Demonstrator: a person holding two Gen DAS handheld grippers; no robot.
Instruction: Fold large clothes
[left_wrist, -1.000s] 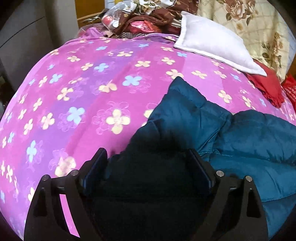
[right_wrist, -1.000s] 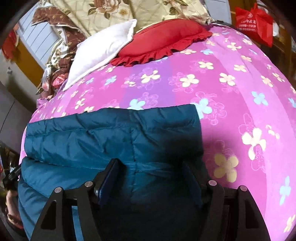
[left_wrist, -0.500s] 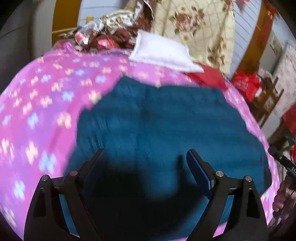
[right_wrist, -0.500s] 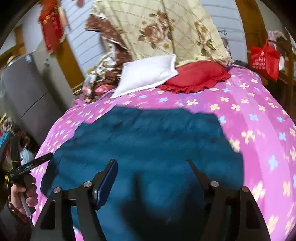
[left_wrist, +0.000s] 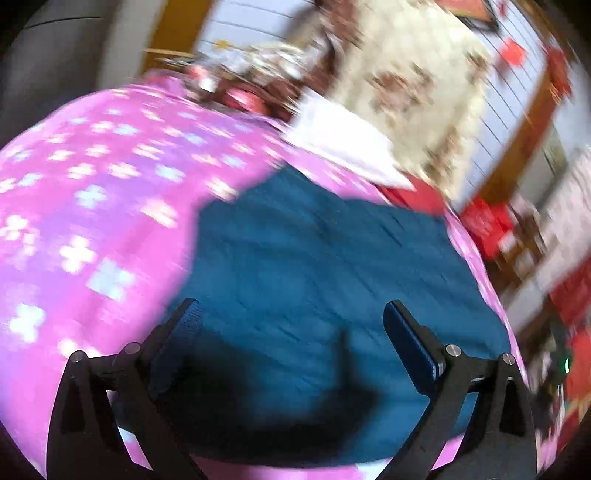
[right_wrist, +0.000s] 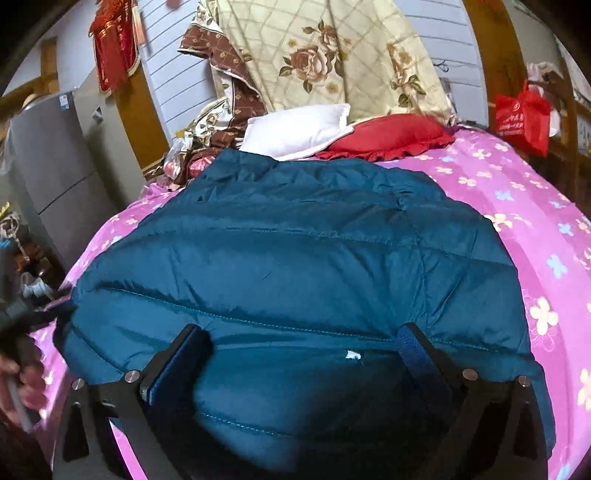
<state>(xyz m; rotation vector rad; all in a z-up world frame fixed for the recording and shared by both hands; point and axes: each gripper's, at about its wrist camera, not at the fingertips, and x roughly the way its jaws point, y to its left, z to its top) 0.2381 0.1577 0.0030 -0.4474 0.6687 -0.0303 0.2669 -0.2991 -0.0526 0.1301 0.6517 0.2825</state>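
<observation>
So the bed (right_wrist: 535, 206) takes up most of both views, covered in a pink-purple sheet with little flower prints. Spread across the middle of it is the big teal puffer jacket (right_wrist: 295, 258), quilted, lying pretty flat with its near hem bunched up toward the cameras. At the head of the bed there's a cream quilt with roses (right_wrist: 332, 55) propped up, then a white pillow (right_wrist: 295, 129) and a red frilly cushion (right_wrist: 388, 136) side by side, right behind the jacket's far edge. A red bag (right_wrist: 524, 114) hangs off to the right.

The left wrist view is really smeared, so detail's poor there. Left claw (left_wrist: 291, 325) hangs over the jacket's near part with jaws opening wide, nothing pinched between the pads. Right claw (right_wrist: 303, 347) is the same deal: jaws opening, wide apart, jacket fabric under and between them but not gripped as far as I can see. A hand (right_wrist: 26, 384) holding the other tool's handle peeks in at the left edge of the right wrist view.
</observation>
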